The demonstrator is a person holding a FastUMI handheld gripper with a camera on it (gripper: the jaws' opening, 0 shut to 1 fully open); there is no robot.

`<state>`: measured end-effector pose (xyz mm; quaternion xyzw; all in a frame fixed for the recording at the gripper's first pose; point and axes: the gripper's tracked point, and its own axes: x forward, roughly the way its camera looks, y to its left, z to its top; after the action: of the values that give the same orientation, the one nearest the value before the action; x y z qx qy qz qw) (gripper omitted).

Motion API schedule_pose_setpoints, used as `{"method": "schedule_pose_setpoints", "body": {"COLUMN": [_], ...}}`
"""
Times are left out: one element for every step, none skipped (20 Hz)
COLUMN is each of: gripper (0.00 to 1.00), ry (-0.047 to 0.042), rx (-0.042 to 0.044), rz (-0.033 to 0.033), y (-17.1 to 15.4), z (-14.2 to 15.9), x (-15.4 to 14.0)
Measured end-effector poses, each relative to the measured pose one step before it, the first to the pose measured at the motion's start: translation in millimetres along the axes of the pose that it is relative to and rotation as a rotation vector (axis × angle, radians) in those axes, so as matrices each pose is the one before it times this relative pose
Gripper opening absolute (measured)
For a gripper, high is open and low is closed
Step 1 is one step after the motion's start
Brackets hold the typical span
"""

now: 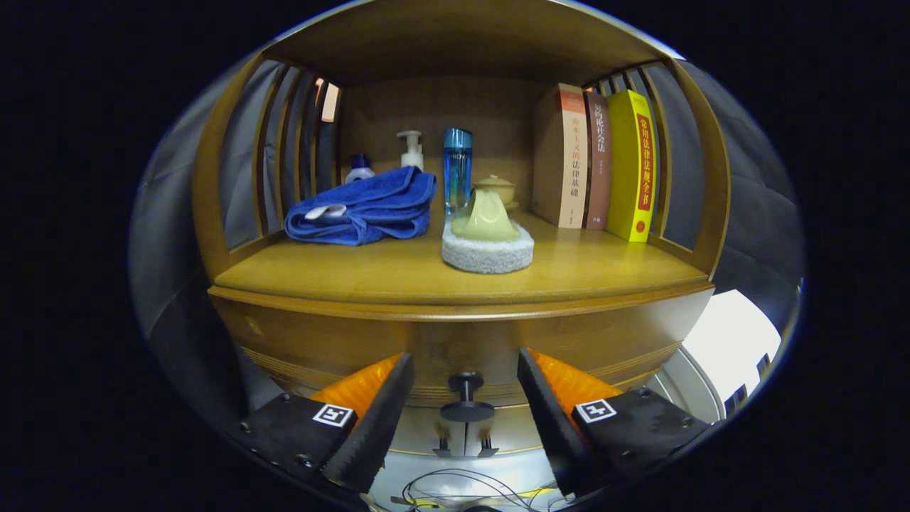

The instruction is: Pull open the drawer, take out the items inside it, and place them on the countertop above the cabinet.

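The gripper [463,398] is hovering with its fingers [380,419] spread apart, flanking the dark knob [466,398] of the closed drawer [462,355] without touching it. Above, on the countertop [398,274], a scrub pad [488,245] is sitting near the front edge, a blue towel [366,210] toward the left edge, books [601,167] standing at the right edge.

Small bottle [360,169] half hidden behind blue towel [366,207]; the cup [495,188] behind the pale scrubber [487,240] shows just its top. Drawer [455,348] interior hidden, front closed.
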<state>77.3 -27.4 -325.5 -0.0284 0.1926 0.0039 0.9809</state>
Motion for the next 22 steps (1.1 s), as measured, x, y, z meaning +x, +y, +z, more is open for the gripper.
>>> {"method": "schedule_pose_setpoints", "body": {"gripper": [0.97,0.98,0.98,0.98,0.98,0.98,0.98,0.98,0.98,0.98,0.98,0.98,0.97,0.97,0.98,0.98,0.98,0.98,0.98,0.98,0.98,0.98], "ry": [-0.00760,-0.00424,-0.00372,-0.00797,-0.01091,-0.01463,-0.01304,-0.01510,-0.01636,-0.01528,-0.00998,-0.00125,-0.00992,-0.01208,-0.01421,-0.02196,-0.01601,-0.01556,-0.01224,-0.01016,-0.00604,-0.00005], "rx": [-0.00629,-0.00022,0.00968,0.01281,0.01233,0.00827,0.00134,-0.00845,-0.01924,-0.02267,-0.01773,-0.00981,0.00054,0.00257,0.00150,0.00236,0.00327,0.00740,0.00853,0.00594,-0.00066,-0.00619], "rz": [0.00166,0.00388,0.00666,0.00238,0.00070,0.00105,0.00362,0.00321,0.00182,-0.00149,-0.00664,-0.00768,-0.00587,0.01046,0.00615,-0.00702,-0.01003,-0.00407,0.00423,0.00668,0.00341,-0.00013], "y": [-0.97,-0.04,0.84,-0.56,0.16,-0.79,0.68,0.75,1.57,0.44,0.22,-0.34,1.20,3.13,1.96,-3.64,-2.98,-1.20,0.89,2.09,0.16,-1.91], "z": [6.28,6.77,8.68,10.20,11.98,14.30,14.66,15.01,15.31,13.74,9.51,7.10,9.00,11.01,11.76,14.34,11.27,9.33,9.42,7.26,1.69,-0.93], "x": [-6.07,-6.38,-6.92,-6.92,-8.05,-7.04,-7.97,-8.79,-9.19,-10.23,-10.92,-10.95,-9.86,-4.78,-4.20,-2.85,-2.14,-2.29,-3.88,-3.87,-2.93,-1.83]}}
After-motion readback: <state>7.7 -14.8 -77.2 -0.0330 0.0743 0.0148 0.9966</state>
